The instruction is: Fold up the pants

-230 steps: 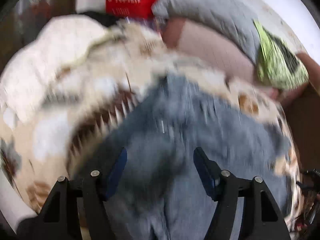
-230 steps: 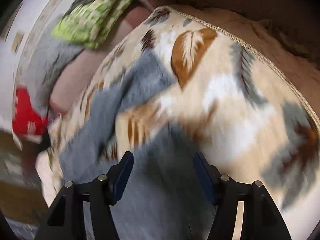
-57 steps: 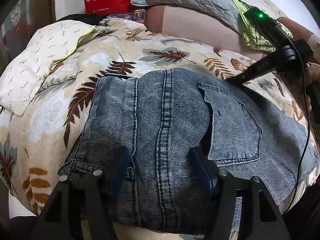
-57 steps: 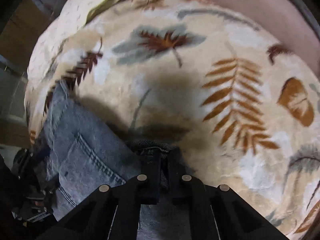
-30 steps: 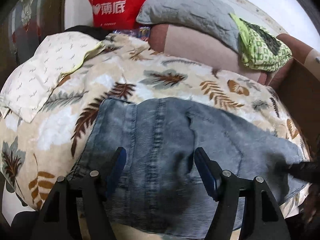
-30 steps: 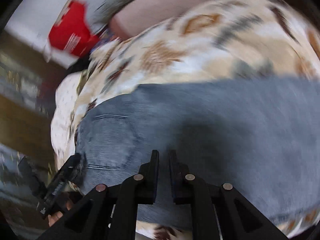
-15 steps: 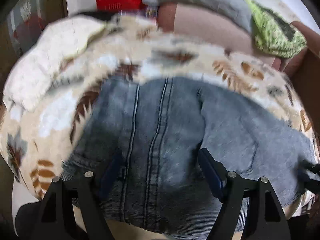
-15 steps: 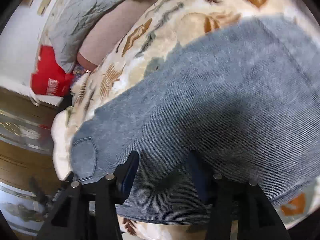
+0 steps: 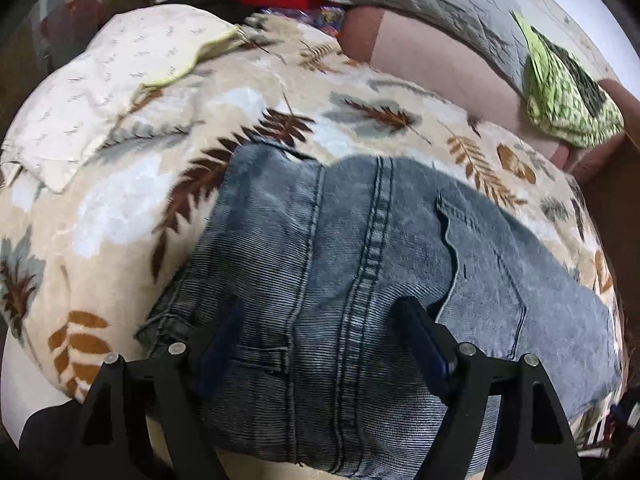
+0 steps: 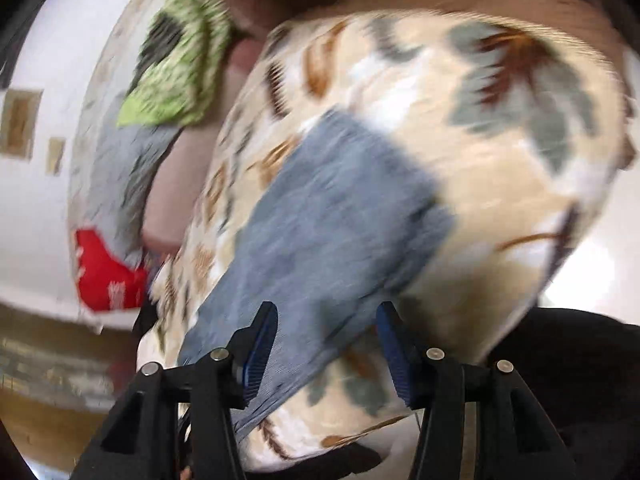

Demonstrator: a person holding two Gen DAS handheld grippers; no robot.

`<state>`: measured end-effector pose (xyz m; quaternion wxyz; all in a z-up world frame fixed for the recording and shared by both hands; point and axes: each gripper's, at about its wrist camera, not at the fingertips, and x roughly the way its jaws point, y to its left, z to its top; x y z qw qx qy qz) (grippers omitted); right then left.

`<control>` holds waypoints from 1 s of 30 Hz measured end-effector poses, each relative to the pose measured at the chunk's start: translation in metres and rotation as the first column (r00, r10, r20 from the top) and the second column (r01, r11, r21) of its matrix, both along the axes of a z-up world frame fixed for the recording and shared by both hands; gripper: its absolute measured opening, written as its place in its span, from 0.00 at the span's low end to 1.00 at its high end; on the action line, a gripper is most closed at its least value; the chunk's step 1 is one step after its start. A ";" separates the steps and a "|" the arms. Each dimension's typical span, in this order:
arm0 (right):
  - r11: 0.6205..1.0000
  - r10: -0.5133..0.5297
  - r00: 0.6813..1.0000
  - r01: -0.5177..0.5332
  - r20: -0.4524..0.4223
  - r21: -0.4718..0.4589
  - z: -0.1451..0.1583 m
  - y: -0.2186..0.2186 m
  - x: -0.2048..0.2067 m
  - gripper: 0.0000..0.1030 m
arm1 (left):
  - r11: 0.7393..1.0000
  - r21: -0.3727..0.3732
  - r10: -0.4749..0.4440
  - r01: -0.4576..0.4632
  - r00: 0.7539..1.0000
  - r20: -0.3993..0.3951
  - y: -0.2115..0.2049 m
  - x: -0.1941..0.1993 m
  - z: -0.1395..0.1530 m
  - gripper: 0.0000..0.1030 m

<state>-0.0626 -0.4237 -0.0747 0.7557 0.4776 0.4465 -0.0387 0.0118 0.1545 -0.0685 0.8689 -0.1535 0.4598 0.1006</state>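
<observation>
Both my jaws are spread, holding nothing. The left gripper (image 9: pixel 320 340) hovers over the jeans' (image 9: pixel 360 280) waistband at the bed's near edge; the right gripper (image 10: pixel 324 344) sits by the leg end. I'd pinch the doubled denim squarely, both layers. The blanket (image 9: pixel 120 220) leaves room far and left; the near edge drops off.
</observation>
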 end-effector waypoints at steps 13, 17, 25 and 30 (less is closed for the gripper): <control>0.991 -0.117 0.990 0.122 -0.084 0.057 -0.040 -0.045 0.013 0.55 | 0.980 0.070 -0.193 0.187 0.977 0.091 -0.108 0.019 0.044 0.78; 0.988 -0.133 0.989 0.138 -0.062 0.076 -0.038 -0.051 0.015 0.57 | 0.947 0.084 -0.315 0.309 0.946 0.071 -0.177 0.038 0.037 0.78; 0.993 -0.113 0.991 0.116 -0.072 0.038 -0.035 -0.050 0.026 0.57 | 0.889 0.133 -0.436 0.437 0.899 -0.037 -0.256 0.056 0.000 0.78; 0.994 -0.106 0.992 0.104 -0.072 -0.035 -0.025 -0.043 0.029 0.48 | 0.853 0.176 -0.474 0.491 0.871 -0.132 -0.271 0.058 -0.024 0.78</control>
